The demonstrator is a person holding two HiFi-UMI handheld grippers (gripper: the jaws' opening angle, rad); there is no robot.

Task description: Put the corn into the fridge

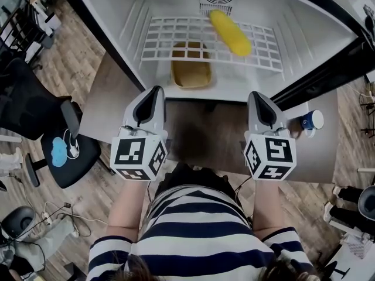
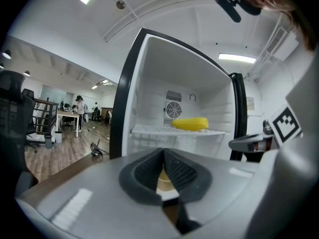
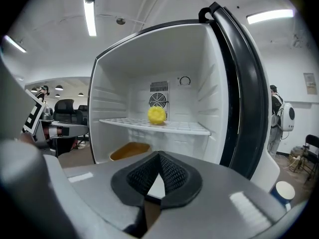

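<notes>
Clenched and empty, the left claw [image 1: 154,91] and right claw [image 1: 258,96] hang over the table [image 1: 108,107] near the open fridge [image 1: 111,10], seemingly with nothing left to carry, since the corn [image 1: 230,33] already lies on its wire shelf [image 1: 170,40], far right.

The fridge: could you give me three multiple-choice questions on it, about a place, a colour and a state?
1. Where is the corn? A on the wire shelf; B in a drawer; C in a bowl.
2. What colour is the tub below the shelf? A blue; B mustard yellow; C red.
3. The fridge is: A shut; B open; C chained.
Answers: 1 A, it lies on the white grid; 2 B, seen in the head view; 3 B, its inside shows.
</notes>
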